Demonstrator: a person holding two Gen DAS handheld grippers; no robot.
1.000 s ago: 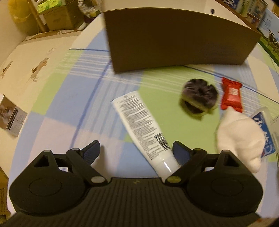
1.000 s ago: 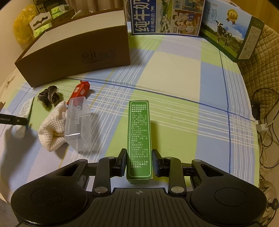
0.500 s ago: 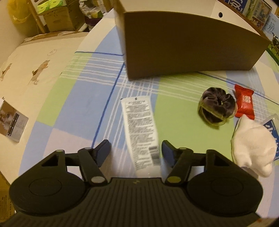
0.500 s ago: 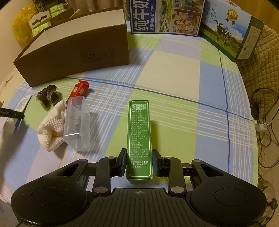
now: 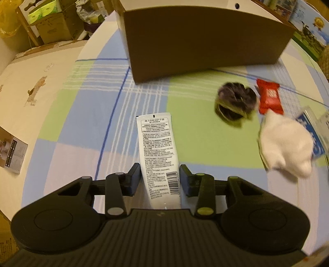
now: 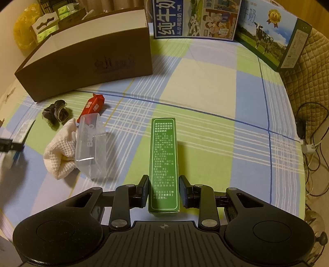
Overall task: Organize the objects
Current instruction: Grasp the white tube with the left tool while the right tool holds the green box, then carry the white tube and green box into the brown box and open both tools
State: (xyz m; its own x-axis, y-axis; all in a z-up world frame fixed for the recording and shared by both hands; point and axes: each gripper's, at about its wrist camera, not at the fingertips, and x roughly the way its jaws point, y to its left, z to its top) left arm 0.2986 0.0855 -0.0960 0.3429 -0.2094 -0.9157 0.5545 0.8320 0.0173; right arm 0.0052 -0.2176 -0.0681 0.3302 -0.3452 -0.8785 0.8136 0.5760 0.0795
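Note:
A white tube [image 5: 157,143] with printed text and a barcode lies lengthwise between the fingers of my left gripper [image 5: 160,180], which is shut on it; the tube is sharp while the table behind blurs. A long green box [image 6: 163,147] sits between the pads of my right gripper [image 6: 163,191], shut on its near end just above the checked tablecloth [image 6: 216,82]. Ahead stands a big brown cardboard box [image 5: 201,39] [image 6: 92,59]. The left gripper's blurred fingers [image 6: 8,143] show at the far left edge of the right wrist view.
Between the grippers lie a dark scrunchie [image 5: 235,100], a red snack packet [image 5: 269,98], a white cloth [image 5: 285,145] and a clear plastic container [image 6: 91,143]. Milk cartons [image 6: 195,18] stand along the back. Cables [image 6: 308,127] hang off the right edge.
My left gripper turned in line with the tube, moved over it and narrowed from wide open to shut on it. The right gripper has kept its hold on the green box, barely moving.

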